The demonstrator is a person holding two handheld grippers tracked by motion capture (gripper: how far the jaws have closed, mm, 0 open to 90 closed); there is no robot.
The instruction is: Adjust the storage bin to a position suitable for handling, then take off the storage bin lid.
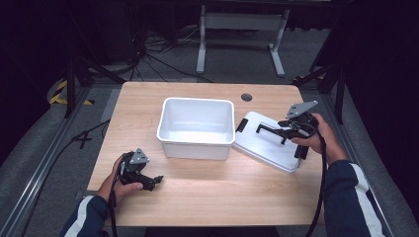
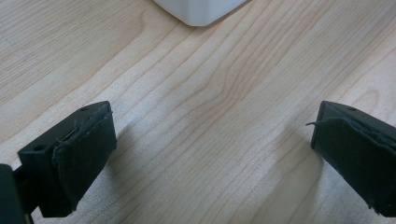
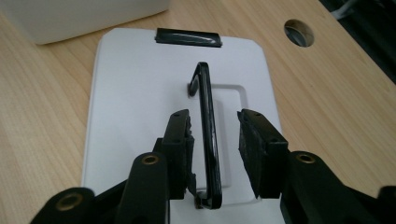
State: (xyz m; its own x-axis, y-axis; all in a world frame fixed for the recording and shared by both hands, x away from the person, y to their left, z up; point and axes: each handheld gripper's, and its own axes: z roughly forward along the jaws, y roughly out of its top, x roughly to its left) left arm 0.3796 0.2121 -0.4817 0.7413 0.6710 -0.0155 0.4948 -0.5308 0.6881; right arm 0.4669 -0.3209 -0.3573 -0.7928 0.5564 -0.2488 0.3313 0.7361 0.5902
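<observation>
A white lid lies flat on the wooden table, right of an empty white bin. The lid's black handle stands up from its recess. My right gripper straddles that handle with one jaw on each side, and a gap shows between the pads and the handle, so it is open. From above, the right gripper sits over the lid's middle. My left gripper rests low at the table's front left, and its jaws stand wide open over bare wood.
A black latch sits on the lid's far edge, toward the bin. A round cable hole is in the tabletop behind the lid. A corner of the bin is ahead of the left gripper.
</observation>
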